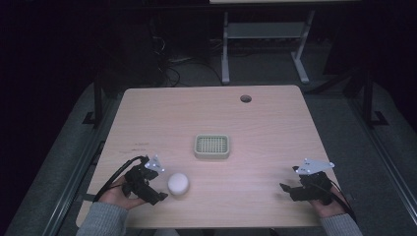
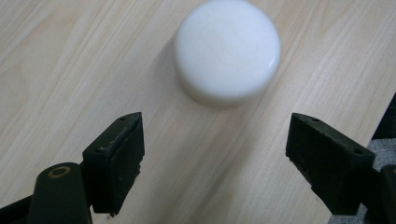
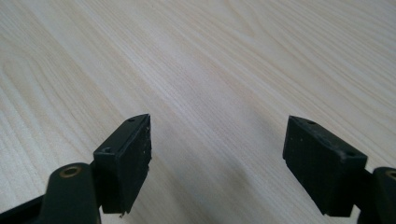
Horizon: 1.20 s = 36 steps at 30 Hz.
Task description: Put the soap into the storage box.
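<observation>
A white round puck-shaped object [image 1: 178, 183] lies on the wooden table [image 1: 265, 123] near its front left. My left gripper [image 1: 153, 191] is just left of it, open, jaws spread wide. In the left gripper view the white object [image 2: 228, 49] sits a short way beyond the open gripper [image 2: 217, 163], untouched. A pale green grid-topped tray [image 1: 212, 146] rests at the table's middle. My right gripper [image 1: 290, 191] hovers near the front right, open; in the right gripper view its gripper [image 3: 217, 161] has only bare wood between its jaws.
A round cable hole [image 1: 246, 98] is at the table's far edge. Beyond the table stands a desk frame [image 1: 265, 44] with cables on the dark floor. The table's front edge runs close to both hands.
</observation>
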{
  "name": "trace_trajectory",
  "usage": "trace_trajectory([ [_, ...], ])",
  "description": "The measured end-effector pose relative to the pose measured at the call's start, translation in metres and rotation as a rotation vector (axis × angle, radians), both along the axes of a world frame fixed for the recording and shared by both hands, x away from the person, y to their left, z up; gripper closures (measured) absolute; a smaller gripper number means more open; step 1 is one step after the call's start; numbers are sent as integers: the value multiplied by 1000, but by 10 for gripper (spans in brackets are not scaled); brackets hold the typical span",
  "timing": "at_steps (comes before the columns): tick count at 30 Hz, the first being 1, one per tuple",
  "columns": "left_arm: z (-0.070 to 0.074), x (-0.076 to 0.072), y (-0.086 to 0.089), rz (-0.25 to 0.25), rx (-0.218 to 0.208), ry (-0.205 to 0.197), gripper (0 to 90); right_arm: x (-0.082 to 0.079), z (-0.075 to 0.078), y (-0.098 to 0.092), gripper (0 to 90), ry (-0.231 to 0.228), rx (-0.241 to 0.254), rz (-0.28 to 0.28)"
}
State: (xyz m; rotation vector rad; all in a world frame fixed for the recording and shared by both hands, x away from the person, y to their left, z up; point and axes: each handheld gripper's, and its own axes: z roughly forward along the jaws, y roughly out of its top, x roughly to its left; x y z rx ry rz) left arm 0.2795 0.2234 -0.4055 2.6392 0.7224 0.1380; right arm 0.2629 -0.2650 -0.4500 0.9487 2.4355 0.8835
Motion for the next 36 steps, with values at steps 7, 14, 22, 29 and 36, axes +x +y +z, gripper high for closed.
trace_trajectory([
  [7, 3, 7, -12, -14, 7, 6, 193, -1, 0, 2, 231, 8, 27, -15],
  [14, 4, 13, -24, -30, 26, 20, 193, 0, 0, 1, 231, -2, 28, -5],
  [22, 5, 17, -34, -51, 53, 24, 193, -1, 1, 2, 231, 9, 20, -7],
  [29, 2, 22, -44, -67, 66, 41, 194, -1, 1, 2, 231, 3, 19, -3],
  [36, -5, 27, -55, -74, 99, 57, 194, -1, 1, 2, 231, 3, 23, -5],
])
